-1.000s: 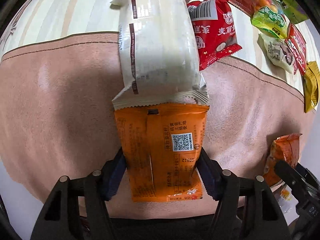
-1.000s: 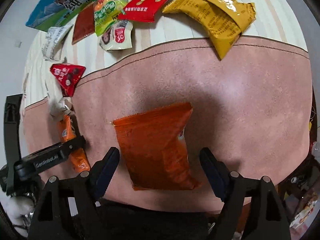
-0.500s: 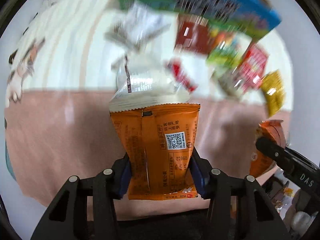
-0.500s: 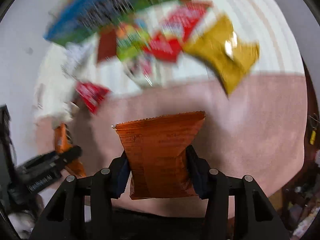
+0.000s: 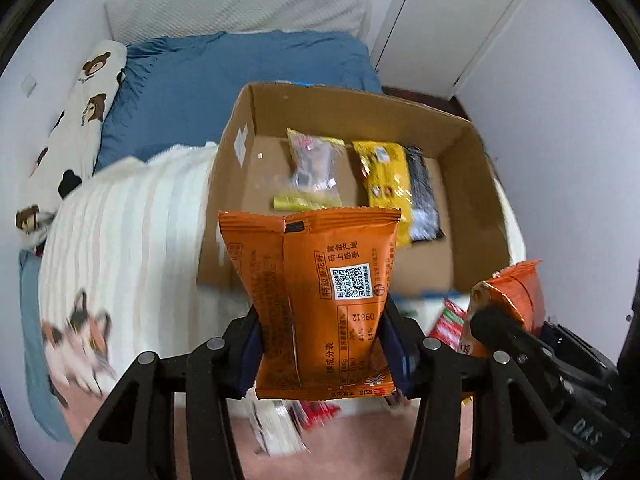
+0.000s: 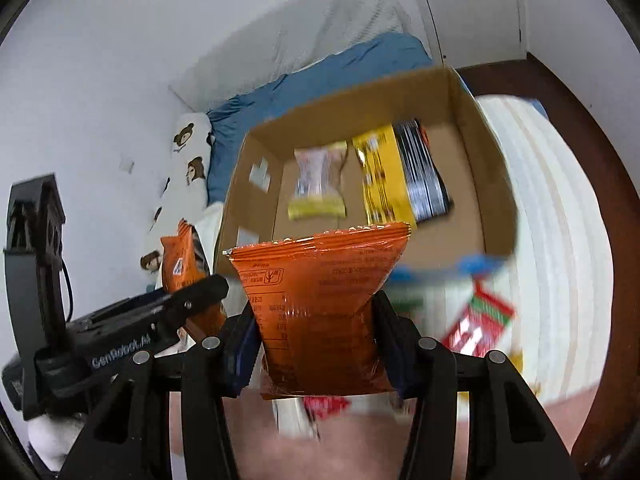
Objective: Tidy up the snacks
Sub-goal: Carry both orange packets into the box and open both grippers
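looking at the big stuff first: the cardboard box (image 5: 472,200) sits open on the bed (image 5: 240,72) ahead of us, with a yellow packet (image 5: 386,184), a dark striped packet (image 5: 422,196) and a clear packet with yellow ends (image 5: 312,168) lying flat along its far side. near half of the floor looks free, so room isn't the worry.

our left gripper (image 5: 320,348) is pinching an orange packet (image 5: 320,300) low on its sides, most of the bag standing above the pads. our right gripper (image 6: 316,344) is doing the same with a darker orange packet (image 6: 320,308), foil visibly squeezed in at the waist. both are up in the air on the near side of the box, not over it yet.

what could go wrong, we reckon: both bags are puffy and slick, held only by a low squeeze, so either could slide out short of the box and land on the striped blanket (image 5: 132,248). the two grippers sit close together, so they could knock each other, or clip the near wall going in. smallest worry: a released bag landing on the packets already inside.
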### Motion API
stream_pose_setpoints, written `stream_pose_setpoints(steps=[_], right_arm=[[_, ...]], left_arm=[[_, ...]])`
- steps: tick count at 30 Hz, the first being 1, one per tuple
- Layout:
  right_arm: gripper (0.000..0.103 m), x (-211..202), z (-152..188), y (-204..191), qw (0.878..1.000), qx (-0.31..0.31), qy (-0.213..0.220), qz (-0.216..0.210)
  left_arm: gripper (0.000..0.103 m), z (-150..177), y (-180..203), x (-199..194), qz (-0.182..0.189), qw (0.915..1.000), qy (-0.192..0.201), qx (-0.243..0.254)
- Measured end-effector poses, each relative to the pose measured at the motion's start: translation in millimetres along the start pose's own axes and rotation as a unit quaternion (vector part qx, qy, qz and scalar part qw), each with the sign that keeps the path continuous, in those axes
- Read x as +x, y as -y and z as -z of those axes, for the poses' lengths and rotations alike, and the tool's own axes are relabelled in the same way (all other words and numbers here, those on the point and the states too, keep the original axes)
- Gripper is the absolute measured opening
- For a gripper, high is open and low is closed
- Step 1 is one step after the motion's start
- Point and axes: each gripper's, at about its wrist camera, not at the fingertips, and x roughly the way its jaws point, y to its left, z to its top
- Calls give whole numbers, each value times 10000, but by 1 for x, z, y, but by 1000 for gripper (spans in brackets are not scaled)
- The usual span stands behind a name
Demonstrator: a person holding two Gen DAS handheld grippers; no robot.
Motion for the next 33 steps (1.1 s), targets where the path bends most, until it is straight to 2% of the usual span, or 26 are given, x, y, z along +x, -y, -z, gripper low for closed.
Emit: stream_pose_setpoints(steps=[4, 8, 13, 18, 20, 21, 22, 23, 24, 25, 26, 27, 28, 33], right_arm=[[55, 42, -43, 2, 9996, 81, -271, 67], [55, 84, -59, 4, 9978, 132, -625, 200], [55, 131, -65, 8, 9935, 50, -1058, 421], [55, 158, -61, 11, 9896, 14, -1367, 451], [58, 171, -63, 12, 9855, -12, -1631, 465], [69, 177, -58, 9, 9836, -47, -1729, 512], [89, 179, -58, 8, 9827, -92, -1762, 560], [95, 181, -57, 7, 9822, -163, -1772, 594], [97, 182, -58, 5, 9817, -237, -1768, 668], [97, 183, -59, 5, 9814, -259, -1766, 712], [97, 184, -60, 3, 9813, -270, -1763, 720], [97, 183, -60, 3, 9815, -270, -1755, 718], [97, 183, -61, 3, 9816, -276, -1743, 730], [98, 171, -58, 11, 9823, -301, -1656, 823]], left_arm=[[49, -41, -8, 43, -144, 9986, -507, -39], [49, -65, -18, 89, -194, 9936, -1103, -113], [49, -75, -25, 128, -309, 9877, -1532, -95], [51, -73, -29, 151, -333, 9836, -1773, -26], [51, -70, -31, 157, -300, 9812, -1907, -53], [51, -68, -31, 159, -255, 9807, -1939, -26], [52, -67, -31, 160, -261, 9807, -1937, 25], [53, -66, -30, 161, -296, 9808, -1926, 76], [56, -66, -30, 160, -293, 9812, -1906, 92], [66, -67, -29, 159, -272, 9818, -1877, 75], [71, -66, -29, 158, -268, 9825, -1843, 71], [83, -66, -29, 156, -278, 9835, -1787, 59], [90, -68, -29, 154, -292, 9842, -1745, 51], [92, -68, -31, 141, -268, 9869, -1587, -53]])
